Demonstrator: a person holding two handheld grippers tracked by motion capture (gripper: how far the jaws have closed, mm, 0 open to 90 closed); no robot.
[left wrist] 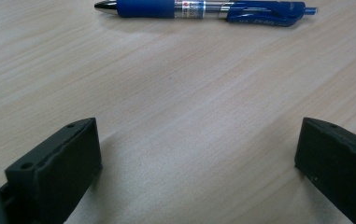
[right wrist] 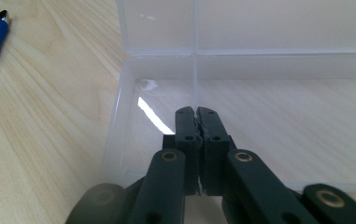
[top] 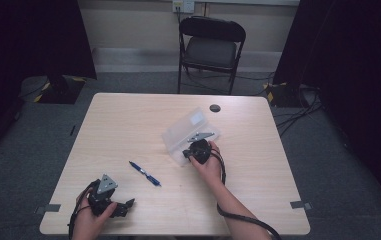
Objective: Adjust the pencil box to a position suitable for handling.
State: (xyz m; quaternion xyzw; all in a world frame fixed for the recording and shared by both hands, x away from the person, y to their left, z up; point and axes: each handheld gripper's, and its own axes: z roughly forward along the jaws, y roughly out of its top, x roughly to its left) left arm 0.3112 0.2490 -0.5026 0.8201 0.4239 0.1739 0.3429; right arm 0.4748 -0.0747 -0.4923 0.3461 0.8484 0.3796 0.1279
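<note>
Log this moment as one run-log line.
left hand-held gripper: open, on table | right hand-held gripper: shut, empty, in clear plastic box | blue pen: on table, untouched

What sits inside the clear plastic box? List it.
The clear plastic box lies open; through its bare floor the table shows. The shut right gripper hangs over it. Its arms hide the near part of the floor.

Clear, shallow rectangular plastic case (top: 188, 131), lid hinged open, lying empty and askew right of the table's centre. Blue retractable ballpoint pen (top: 145, 173), with clear mid-barrel, lying flat, diagonal, well apart at its near-left.
</note>
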